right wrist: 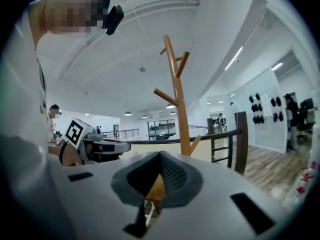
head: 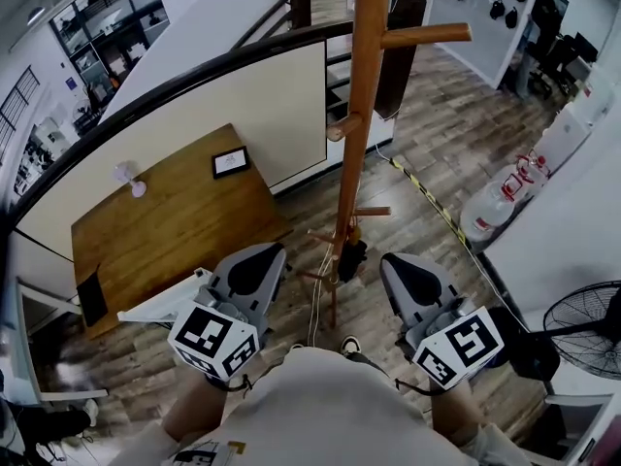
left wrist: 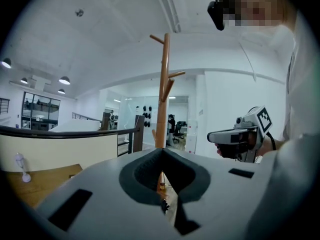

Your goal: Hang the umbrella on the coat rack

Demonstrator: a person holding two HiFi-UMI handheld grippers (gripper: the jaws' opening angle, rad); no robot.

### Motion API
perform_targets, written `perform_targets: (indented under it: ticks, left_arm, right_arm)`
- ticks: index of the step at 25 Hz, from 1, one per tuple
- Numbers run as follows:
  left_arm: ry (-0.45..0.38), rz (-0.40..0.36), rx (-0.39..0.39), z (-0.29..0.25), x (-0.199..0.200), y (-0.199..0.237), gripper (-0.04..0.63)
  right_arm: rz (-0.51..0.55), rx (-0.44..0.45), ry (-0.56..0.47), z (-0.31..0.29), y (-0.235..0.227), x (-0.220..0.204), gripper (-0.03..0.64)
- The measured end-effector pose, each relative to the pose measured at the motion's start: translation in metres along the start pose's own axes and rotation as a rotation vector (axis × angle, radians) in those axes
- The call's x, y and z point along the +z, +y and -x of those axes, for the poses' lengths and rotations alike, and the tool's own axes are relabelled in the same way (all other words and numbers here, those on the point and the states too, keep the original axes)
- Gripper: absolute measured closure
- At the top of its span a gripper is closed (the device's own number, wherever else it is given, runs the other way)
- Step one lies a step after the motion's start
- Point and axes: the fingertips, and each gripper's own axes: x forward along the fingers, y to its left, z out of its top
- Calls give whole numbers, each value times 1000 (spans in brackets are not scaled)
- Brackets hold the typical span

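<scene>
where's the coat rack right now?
Head view, centre: the coat rack stands just right of the wooden table and left of the water jugs.

Coat rack (head: pixel 361 95) apparently blocks straight ahead.

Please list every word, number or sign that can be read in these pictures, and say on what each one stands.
No text can be read anywhere.
Framed sign on the wooden table: too small to read.
Red print on the water bottles: too small to read.
Marker cubes: black-and-white squares only, no letters.
</scene>
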Motion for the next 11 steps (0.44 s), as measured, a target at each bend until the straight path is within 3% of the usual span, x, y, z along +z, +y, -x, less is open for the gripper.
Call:
perform_targets:
  ticks: [11]
  left_arm:
    - [-6, -13, -15, 18, 2, 4, 594]
  right_arm:
    - [67, -28, 26, -1, 20, -3, 614]
